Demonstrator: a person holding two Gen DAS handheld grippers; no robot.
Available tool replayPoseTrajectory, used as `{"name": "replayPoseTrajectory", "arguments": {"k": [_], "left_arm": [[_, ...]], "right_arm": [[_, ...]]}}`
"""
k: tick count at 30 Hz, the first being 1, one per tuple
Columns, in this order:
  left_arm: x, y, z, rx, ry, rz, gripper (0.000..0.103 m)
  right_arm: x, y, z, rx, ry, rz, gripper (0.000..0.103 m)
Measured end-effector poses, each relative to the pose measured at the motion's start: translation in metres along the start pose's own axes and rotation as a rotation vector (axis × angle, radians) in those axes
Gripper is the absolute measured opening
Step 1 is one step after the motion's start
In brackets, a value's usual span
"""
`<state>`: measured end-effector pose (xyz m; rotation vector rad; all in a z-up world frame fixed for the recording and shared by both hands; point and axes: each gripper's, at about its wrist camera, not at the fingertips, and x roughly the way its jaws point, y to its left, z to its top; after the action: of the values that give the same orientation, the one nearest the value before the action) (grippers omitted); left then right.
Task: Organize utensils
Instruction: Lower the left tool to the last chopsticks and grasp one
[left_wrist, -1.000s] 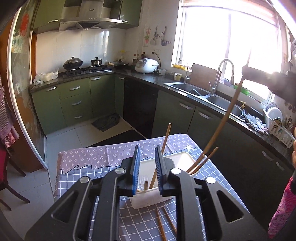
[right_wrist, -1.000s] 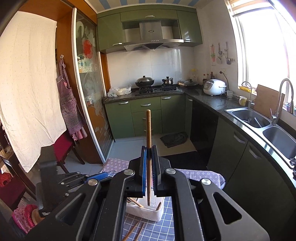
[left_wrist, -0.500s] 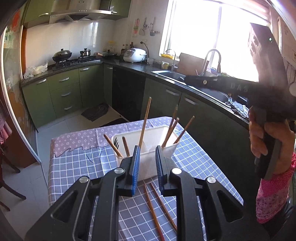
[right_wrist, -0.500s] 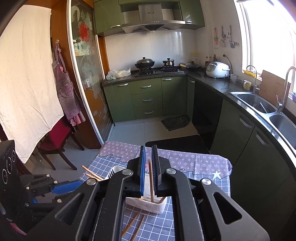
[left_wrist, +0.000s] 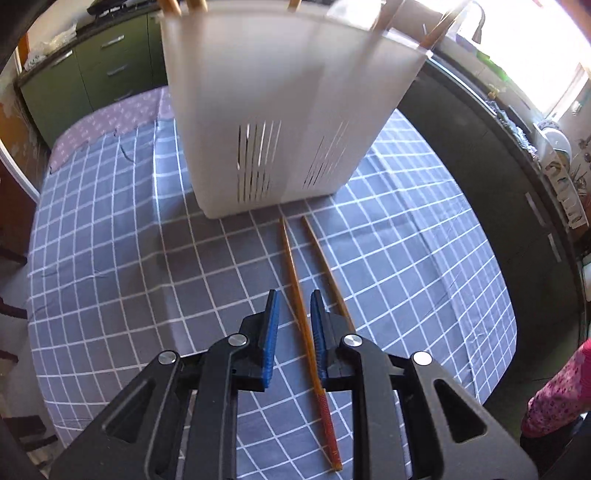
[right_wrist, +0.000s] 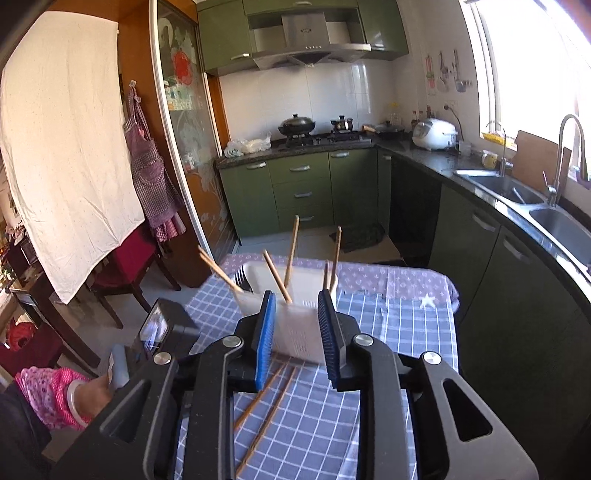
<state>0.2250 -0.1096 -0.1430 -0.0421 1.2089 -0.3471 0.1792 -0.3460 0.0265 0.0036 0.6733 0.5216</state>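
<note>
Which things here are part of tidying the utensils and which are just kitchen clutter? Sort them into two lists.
Job:
white utensil holder, chopsticks standing in it
two loose chopsticks on the table
left gripper, open around one chopstick
right gripper, open

Lying about:
rice cooker
wok
apron
sink

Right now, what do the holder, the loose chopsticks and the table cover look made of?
Holder: white matte plastic, likely; thin walls with moulded drain slits.
Chopsticks: probably lacquered wood or bamboo; amber-brown, slightly glossy, with a textured reddish grip end.
Table cover: woven fabric, seemingly; blue check with soft creases.
</note>
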Motion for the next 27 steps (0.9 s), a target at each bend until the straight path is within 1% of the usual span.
{"name": "replayPoseTrajectory", "arguments": {"k": [2, 4, 5, 6, 7, 9, 11, 16, 17, 18, 22, 27], "left_arm": [[0.018, 0.0, 0.001, -0.004, 0.037, 0.022, 0.017], [0.032, -0.002, 0.003, -0.014, 0.073, 0.027, 0.017], [0.033, -0.002, 0.004, -0.01, 0.06, 0.035, 0.017], [0.033, -0.005, 0.005, -0.002, 0.06, 0.06, 0.018], [0.033, -0.006, 0.006, -0.003, 0.062, 0.056, 0.018], [0.035, -0.009, 0.007, -0.004, 0.076, 0.059, 0.018], [0.038, -0.013, 0.008, 0.011, 0.076, 0.08, 0.018], [0.046, -0.03, 0.01, 0.046, 0.085, 0.145, 0.017], [0.047, -0.033, 0.009, 0.055, 0.085, 0.159, 0.015], [0.049, -0.038, 0.009, 0.065, 0.084, 0.167, 0.01], [0.055, -0.054, 0.008, 0.069, 0.076, 0.173, 0.008], [0.043, -0.057, -0.001, 0.074, 0.042, 0.172, 0.006]], "right_arm": [[0.014, -0.011, -0.026, 0.031, 0.062, -0.008, 0.029], [0.029, -0.024, -0.05, 0.068, 0.125, -0.013, 0.029], [0.037, -0.032, -0.06, 0.092, 0.153, -0.015, 0.029], [0.044, -0.039, -0.07, 0.115, 0.175, -0.016, 0.029], [0.05, -0.047, -0.079, 0.139, 0.193, -0.015, 0.029], [0.058, -0.062, -0.094, 0.187, 0.214, -0.012, 0.029], [0.064, -0.074, -0.105, 0.222, 0.232, -0.014, 0.029], [0.076, -0.089, -0.116, 0.258, 0.259, -0.007, 0.029], [0.077, -0.091, -0.119, 0.261, 0.262, -0.005, 0.029], [0.08, -0.09, -0.117, 0.262, 0.266, -0.004, 0.029], [0.085, -0.089, -0.115, 0.263, 0.278, 0.002, 0.029], [0.088, -0.085, -0.116, 0.261, 0.287, -0.003, 0.029]]}}
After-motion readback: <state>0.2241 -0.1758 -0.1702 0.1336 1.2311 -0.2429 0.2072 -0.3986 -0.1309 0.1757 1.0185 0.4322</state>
